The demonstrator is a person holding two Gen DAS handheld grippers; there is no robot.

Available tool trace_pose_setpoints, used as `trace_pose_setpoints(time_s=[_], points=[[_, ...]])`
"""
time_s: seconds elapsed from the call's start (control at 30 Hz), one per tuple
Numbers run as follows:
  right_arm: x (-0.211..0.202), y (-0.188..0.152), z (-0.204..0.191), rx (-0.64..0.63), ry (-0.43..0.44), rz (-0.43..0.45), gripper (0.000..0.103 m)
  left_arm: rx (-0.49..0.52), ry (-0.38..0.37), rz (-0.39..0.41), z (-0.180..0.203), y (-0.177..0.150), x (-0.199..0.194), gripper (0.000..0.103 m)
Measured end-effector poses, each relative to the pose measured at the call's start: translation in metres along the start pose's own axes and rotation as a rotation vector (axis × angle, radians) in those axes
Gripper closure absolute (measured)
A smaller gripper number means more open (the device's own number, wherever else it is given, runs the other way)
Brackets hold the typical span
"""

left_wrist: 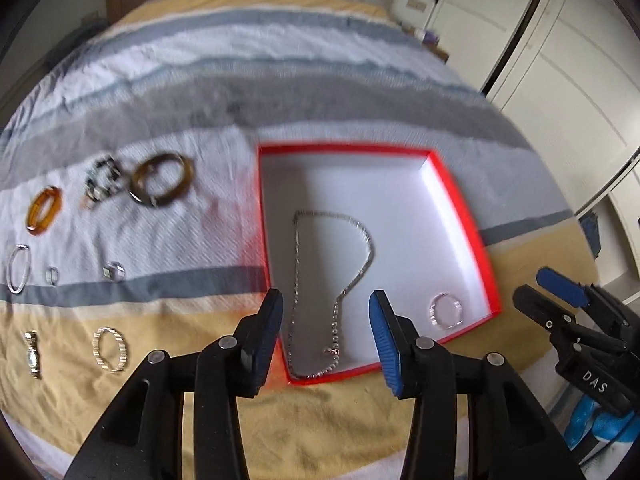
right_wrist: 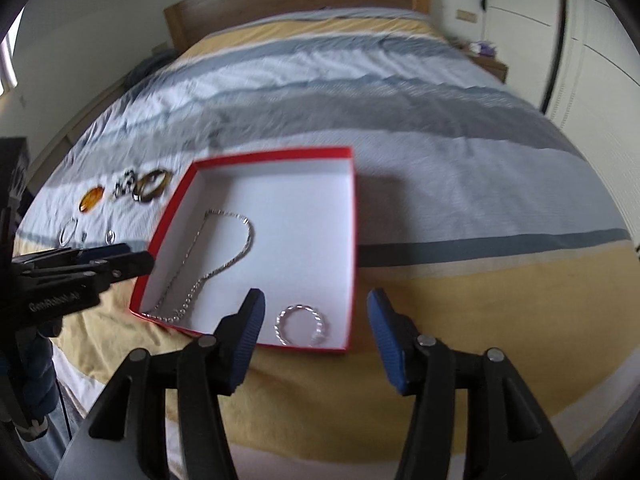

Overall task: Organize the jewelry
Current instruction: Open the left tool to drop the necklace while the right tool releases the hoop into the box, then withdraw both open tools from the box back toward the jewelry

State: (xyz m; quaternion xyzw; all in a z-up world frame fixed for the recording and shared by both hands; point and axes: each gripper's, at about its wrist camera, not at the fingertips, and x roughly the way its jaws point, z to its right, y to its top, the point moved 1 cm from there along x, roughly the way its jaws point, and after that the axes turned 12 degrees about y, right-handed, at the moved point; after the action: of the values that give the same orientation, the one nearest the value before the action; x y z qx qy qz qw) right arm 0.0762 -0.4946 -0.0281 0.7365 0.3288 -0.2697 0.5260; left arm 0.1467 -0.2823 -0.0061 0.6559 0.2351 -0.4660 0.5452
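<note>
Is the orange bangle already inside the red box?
No, the orange bangle lies on the bedspread left of the red box, which holds only a silver chain necklace and a silver bracelet.

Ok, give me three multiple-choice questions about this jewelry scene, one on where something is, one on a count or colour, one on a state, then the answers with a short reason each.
1. Where does the silver chain necklace lie?
A. On the bedspread beside the bangles
B. Inside the red-rimmed box
C. Between the left gripper's fingers

2. How many jewelry pieces are in the box?
A. Two
B. Four
C. None

3. In what state is the right gripper?
A. Shut on a bracelet
B. Shut on nothing
C. Open, holding nothing

Answers:
1. B, the chain curls over the box's white floor in both views.
2. A, only the necklace and the silver bracelet lie inside; the amber bangle and the rest sit on the bedspread.
3. C, its blue-padded fingers stand wide apart with nothing between them; the left gripper is open too.
</note>
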Motion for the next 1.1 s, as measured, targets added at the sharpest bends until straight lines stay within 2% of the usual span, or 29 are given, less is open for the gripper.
trace_pose_setpoints(time_s=[0.17, 0.33, 0.47, 0.67, 0.73, 0.83, 0.87, 0.9, 0.97, 1.1], points=[[-0.046, -0.002, -0.018, 0.002, 0.012, 0.056, 0.051, -0.032, -0.012, 0.152, -0.015, 0.018, -0.061, 0.059], [-0.09, -0.003, -0.06, -0.051, 0.035, 0.136, 0.051, -0.029, 0.071, 0.24, -0.056, 0.027, -0.121, 0.059], [-0.124, -0.002, -0.102, -0.108, 0.061, 0.205, 0.051, -0.086, 0.146, 0.364, -0.11, 0.016, -0.188, 0.058], [-0.162, -0.003, -0.163, -0.193, 0.104, 0.28, 0.051, -0.16, 0.21, 0.513, -0.182, -0.015, -0.269, 0.056], [-0.171, -0.004, -0.183, -0.217, 0.117, 0.299, 0.051, -0.181, 0.227, 0.551, -0.201, -0.027, -0.289, 0.051], [-0.179, -0.004, -0.209, -0.25, 0.141, 0.316, 0.051, -0.198, 0.273, 0.553, -0.224, -0.04, -0.307, 0.043], [-0.179, -0.004, -0.216, -0.259, 0.147, 0.318, 0.051, -0.217, 0.295, 0.557, -0.234, -0.045, -0.311, 0.039], [-0.179, -0.004, -0.222, -0.267, 0.155, 0.319, 0.051, -0.237, 0.312, 0.554, -0.242, -0.049, -0.313, 0.029], [-0.176, -0.005, -0.236, -0.286, 0.169, 0.313, 0.051, -0.274, 0.336, 0.546, -0.259, -0.056, -0.313, 0.022], [-0.154, -0.007, -0.256, -0.311, 0.187, 0.275, 0.051, -0.311, 0.343, 0.49, -0.284, -0.069, -0.289, 0.022]])
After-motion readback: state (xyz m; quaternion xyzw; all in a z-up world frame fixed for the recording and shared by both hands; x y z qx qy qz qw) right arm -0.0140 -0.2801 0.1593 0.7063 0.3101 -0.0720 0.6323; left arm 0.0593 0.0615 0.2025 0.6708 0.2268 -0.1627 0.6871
